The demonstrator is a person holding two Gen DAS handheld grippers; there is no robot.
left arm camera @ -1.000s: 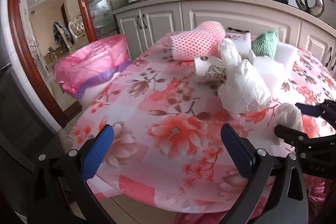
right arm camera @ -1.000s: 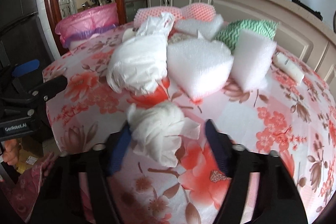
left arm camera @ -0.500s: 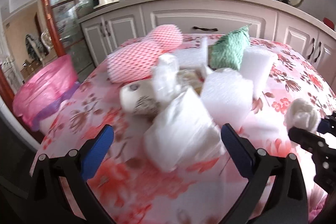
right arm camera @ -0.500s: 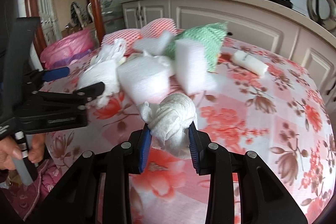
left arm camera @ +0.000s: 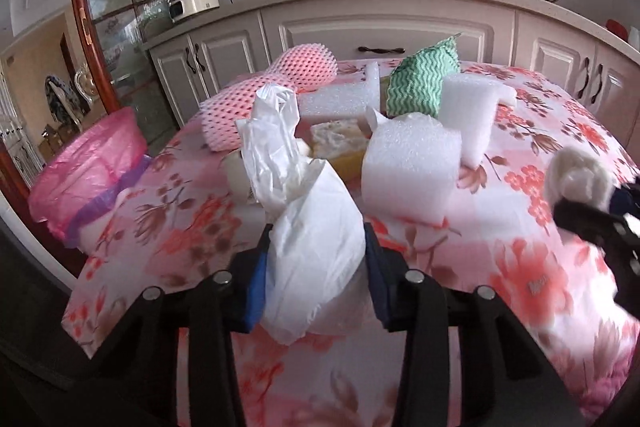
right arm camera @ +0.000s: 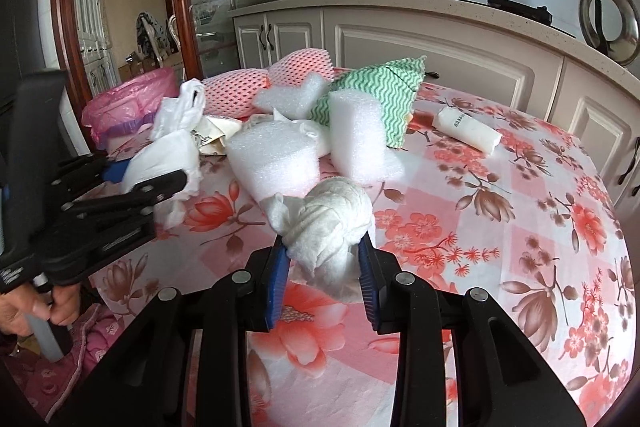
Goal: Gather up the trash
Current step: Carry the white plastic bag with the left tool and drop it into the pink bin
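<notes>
Left gripper [left arm camera: 316, 263] had just been closing; its blue pads pinched a white plastic bag [left arm camera: 312, 247] at the near edge of the floral tablecloth [left arm camera: 520, 267]. Right gripper [right arm camera: 322, 267] clamped a knotted white tissue wad [right arm camera: 328, 223]. Foam blocks [right arm camera: 276, 159], a pink foam net [left arm camera: 260, 103] and a green cloth [left arm camera: 420, 83] sat behind; a pink-lined bin [left arm camera: 84, 171] stood just beside the table.

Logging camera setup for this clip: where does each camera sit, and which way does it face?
Left wrist: on the left gripper, looking along its fingers, shut on the white plastic bag; right gripper at the edge.
Right wrist: on the right gripper, shut on the knotted white wad; the person's hand shows.
Shared: the table, green cloth, pink-lined bin.
</notes>
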